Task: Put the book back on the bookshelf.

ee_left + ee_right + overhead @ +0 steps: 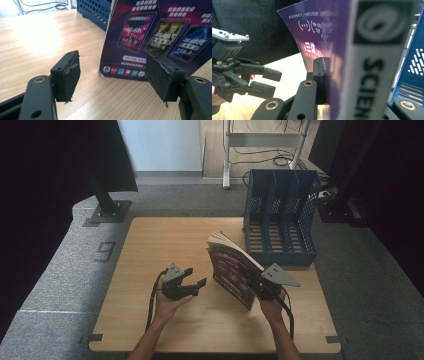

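1. Left gripper (196, 279): jaws spread wide with nothing between them, low over the table (150, 250), just left of the book (231, 268).
2. Book: stands upright on its lower edge, tilted, near the table's middle, in front of the blue rack (281, 215).
3. Right gripper (256, 284): clamped onto the book's right edge.

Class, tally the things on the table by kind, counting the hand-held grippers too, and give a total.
Book: 1
File rack: 1
Grippers: 2, the left gripper open, the right gripper shut on the book
Total: 4
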